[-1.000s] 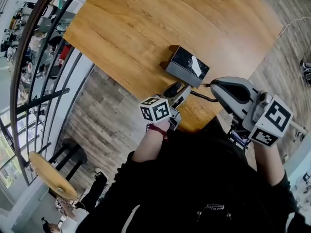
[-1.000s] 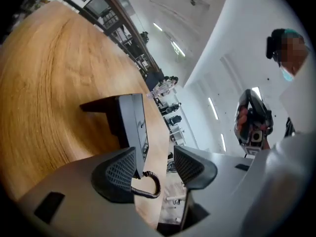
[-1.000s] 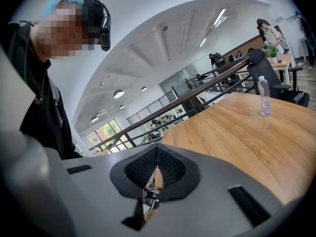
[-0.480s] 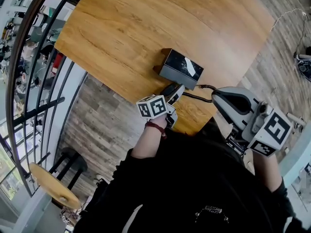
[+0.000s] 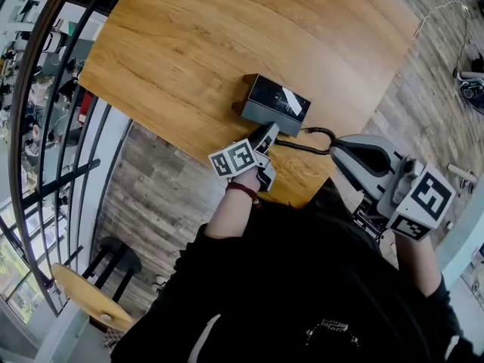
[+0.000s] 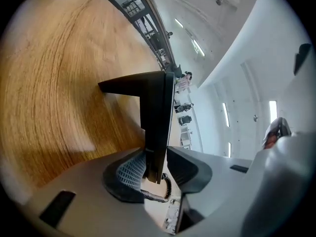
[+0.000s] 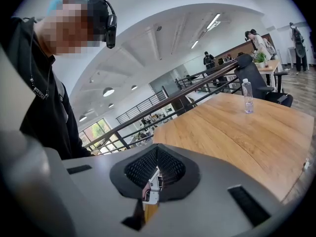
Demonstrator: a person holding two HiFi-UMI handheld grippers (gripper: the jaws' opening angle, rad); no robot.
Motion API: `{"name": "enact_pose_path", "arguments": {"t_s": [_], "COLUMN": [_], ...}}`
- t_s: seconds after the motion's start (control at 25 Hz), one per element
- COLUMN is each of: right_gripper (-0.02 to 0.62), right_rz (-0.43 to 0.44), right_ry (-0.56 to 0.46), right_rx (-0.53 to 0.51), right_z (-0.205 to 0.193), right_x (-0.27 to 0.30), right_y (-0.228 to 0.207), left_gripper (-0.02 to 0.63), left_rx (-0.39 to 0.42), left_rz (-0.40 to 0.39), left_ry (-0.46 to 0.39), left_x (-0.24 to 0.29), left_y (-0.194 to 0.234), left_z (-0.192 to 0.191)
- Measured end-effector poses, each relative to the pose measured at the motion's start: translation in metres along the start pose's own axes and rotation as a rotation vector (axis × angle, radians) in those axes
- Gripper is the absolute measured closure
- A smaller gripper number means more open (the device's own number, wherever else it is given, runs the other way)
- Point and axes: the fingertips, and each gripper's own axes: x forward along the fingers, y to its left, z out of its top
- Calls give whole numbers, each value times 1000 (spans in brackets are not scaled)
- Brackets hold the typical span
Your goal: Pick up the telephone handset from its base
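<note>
The dark telephone base (image 5: 274, 103) sits on the wooden table (image 5: 189, 44), near its front edge. My left gripper (image 5: 265, 138) reaches to the base's near side. Its jaws have just been closing and now press on the black handset (image 6: 157, 117), which stands between the pads. The coiled cord (image 5: 306, 147) trails right from there and also shows under the handset (image 6: 155, 197). Whether the handset has left the base I cannot tell. My right gripper (image 5: 338, 147) hovers off the table's near corner, shut and holding nothing, and its pads (image 7: 170, 169) meet.
A dark metal railing (image 5: 60, 127) runs along the table's left side, with a round stool (image 5: 83, 293) on the floor below. A water bottle (image 7: 248, 97) stands far out on the table. Further off are an office chair (image 7: 252, 75) and people at a desk (image 7: 256, 41).
My left gripper has sunk toward the table and closed in on the base's near side, where the handset now sits between its jaws. The right gripper has drifted only slightly.
</note>
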Motion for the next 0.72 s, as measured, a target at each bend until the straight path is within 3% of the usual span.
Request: {"name": "enact_pose_path", "arguments": {"t_s": [0.12,0.32,0.48,0.72], "right_gripper": [578,578,578,578], "right_rz": [-18,-51,-74,-71], "right_ry": [-11,-27,-64,-81], "right_rx": [5,26,52,55], "right_z": [0,-1,-4,-9], "right_x": [-4,-18,-27,-40], "right_y": [0,-2,-5,-3], "left_gripper": [471,522,526,529], "left_rx": [-4,122,128,144], "left_rz": [-2,72,94,52], "left_ry": [-6,-25,-24,-31], "left_x": [-2,-2,-5,-6], "left_y": [0,-5,-4,-17], "left_z": [0,1,-3,-5]}}
